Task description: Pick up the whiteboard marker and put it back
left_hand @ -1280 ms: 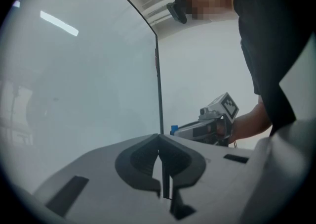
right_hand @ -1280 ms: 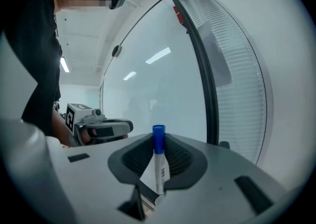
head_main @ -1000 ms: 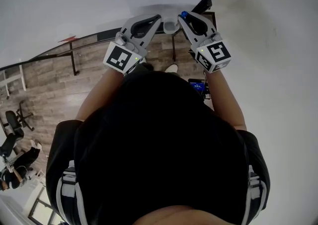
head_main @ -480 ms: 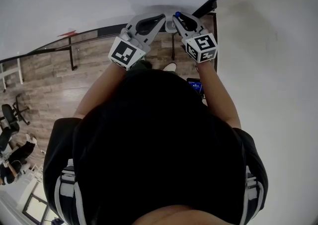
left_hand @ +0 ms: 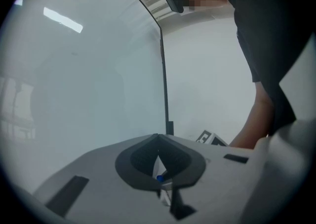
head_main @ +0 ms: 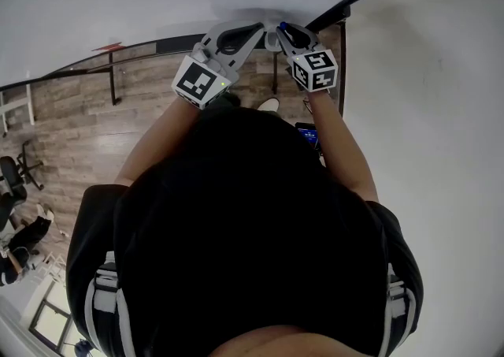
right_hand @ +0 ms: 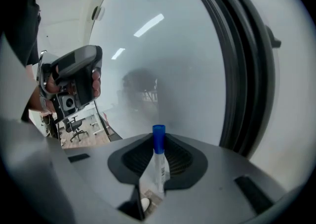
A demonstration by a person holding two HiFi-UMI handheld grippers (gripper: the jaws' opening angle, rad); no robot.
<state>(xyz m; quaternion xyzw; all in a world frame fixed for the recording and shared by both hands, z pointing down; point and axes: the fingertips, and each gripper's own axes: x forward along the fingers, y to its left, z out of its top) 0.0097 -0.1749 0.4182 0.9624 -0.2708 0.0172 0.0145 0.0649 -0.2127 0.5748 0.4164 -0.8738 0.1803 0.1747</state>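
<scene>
A slim whiteboard marker, with a white plastic barrel, a blue cap and print too small to read, stands upright. It is clamped between the ribbed dark pads of the matte grey moulded right tool, cap end toward a glossy white board that mirrors strip ceiling lights. A rounded black frame edges the board. The left tool, of the same grey plastic, has its pad tips together on nothing. Below lies a brown wood-plank floor. In the head view the person's dark-clad torso hides much of the floor, and the marker is only a blue speck.
</scene>
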